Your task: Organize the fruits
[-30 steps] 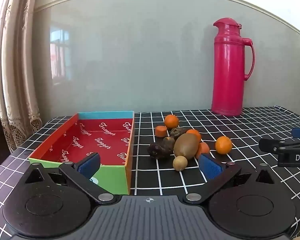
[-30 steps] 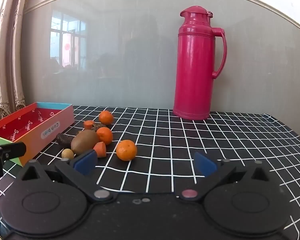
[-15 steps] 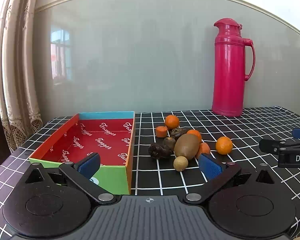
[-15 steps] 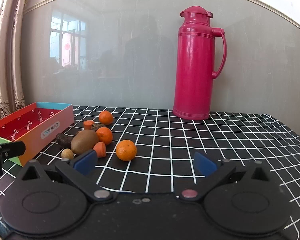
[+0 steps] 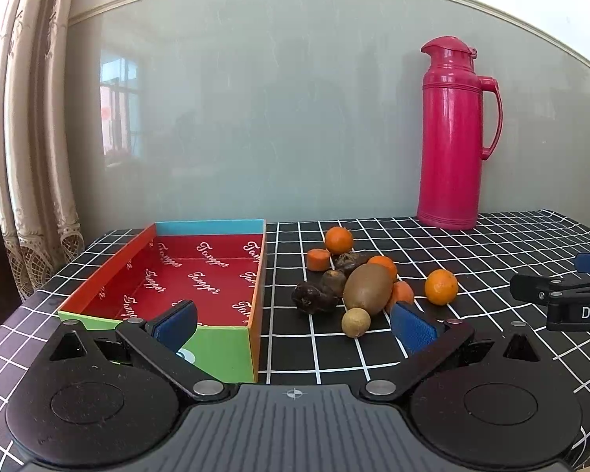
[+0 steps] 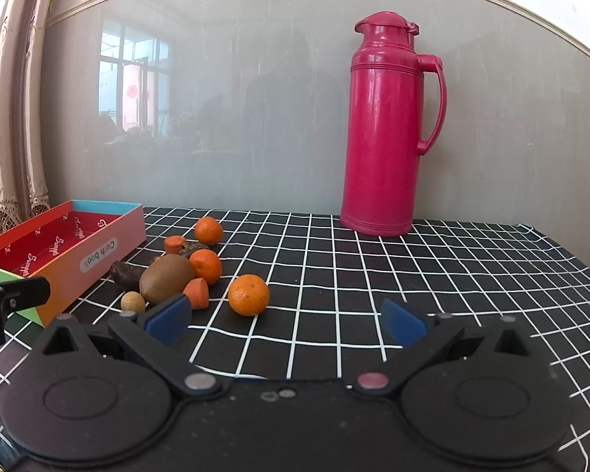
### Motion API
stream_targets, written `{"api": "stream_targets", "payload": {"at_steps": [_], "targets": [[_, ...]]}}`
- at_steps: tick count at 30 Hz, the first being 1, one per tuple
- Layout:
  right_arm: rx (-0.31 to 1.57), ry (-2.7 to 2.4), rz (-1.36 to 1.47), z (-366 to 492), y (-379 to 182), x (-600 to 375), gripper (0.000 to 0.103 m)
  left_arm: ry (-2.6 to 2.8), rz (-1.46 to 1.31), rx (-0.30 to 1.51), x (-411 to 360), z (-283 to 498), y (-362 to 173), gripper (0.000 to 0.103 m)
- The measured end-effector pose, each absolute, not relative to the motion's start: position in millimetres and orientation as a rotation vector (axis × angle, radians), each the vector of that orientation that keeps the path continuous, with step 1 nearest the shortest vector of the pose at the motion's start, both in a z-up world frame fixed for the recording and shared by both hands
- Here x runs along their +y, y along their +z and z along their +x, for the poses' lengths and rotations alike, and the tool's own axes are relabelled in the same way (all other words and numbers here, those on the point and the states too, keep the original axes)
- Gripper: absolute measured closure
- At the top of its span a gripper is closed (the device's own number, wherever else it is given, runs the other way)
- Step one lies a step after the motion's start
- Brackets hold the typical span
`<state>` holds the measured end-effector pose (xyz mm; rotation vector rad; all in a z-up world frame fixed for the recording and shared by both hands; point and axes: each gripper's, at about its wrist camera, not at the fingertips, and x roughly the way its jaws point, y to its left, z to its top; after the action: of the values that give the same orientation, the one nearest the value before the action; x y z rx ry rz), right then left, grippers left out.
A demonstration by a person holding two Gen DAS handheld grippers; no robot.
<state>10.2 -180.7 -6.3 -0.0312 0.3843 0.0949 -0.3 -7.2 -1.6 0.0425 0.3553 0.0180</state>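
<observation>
Cardboard box (image 5: 200, 275): stiff, light and empty, lined in red; it sits at the left edge of the checked tablecloth (image 6: 413, 275), near the front corner. It is the likely home for the fruit and needs no lifting.
Kiwi (image 5: 367, 288): largest fruit, in the middle of the pile just right of the box; fuzzy, firm skin over soft flesh, so grip across its short middle, gently.
Loose mandarin (image 6: 248, 295): alone on the right side of the pile, apart from the rest; round and springy, likely to roll, so take it across its widest part.
Dark wrinkled fruits (image 5: 310, 297): touching the kiwi on its box side; probably soft and irregular.
Small tan fruit (image 5: 356, 322): nearest the front edge, light and hard-looking; it could squirt from the pads.
Left gripper (image 5: 293, 324): jaws spread wide, holding nothing, touching nothing, low over the front edge.
Right gripper (image 6: 285, 320): jaws equally wide apart, bare, with the loose mandarin just ahead of its left pad.
</observation>
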Motion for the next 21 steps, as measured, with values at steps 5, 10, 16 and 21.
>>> {"api": "stream_targets", "payload": {"at_steps": [5,10,16,21], "targets": [[0.385,0.095,-0.032,10.0,-6.0,-181.0,0.000,0.016,0.043,0.355,-7.4,-0.3,-1.5,0.000],[0.385,0.094,-0.032,10.3,-6.4,-180.7,0.000,0.021,0.044,0.355,-7.4,-0.3,-1.4,0.000],[0.385,0.093,-0.032,10.7,-6.8,-180.7,0.000,0.021,0.041,0.355,-7.1,-0.7,-1.4,0.000],[0.385,0.094,-0.033,10.3,-6.7,-180.8,0.000,0.020,0.043,0.356,-7.5,-0.8,-1.2,0.000]]}}
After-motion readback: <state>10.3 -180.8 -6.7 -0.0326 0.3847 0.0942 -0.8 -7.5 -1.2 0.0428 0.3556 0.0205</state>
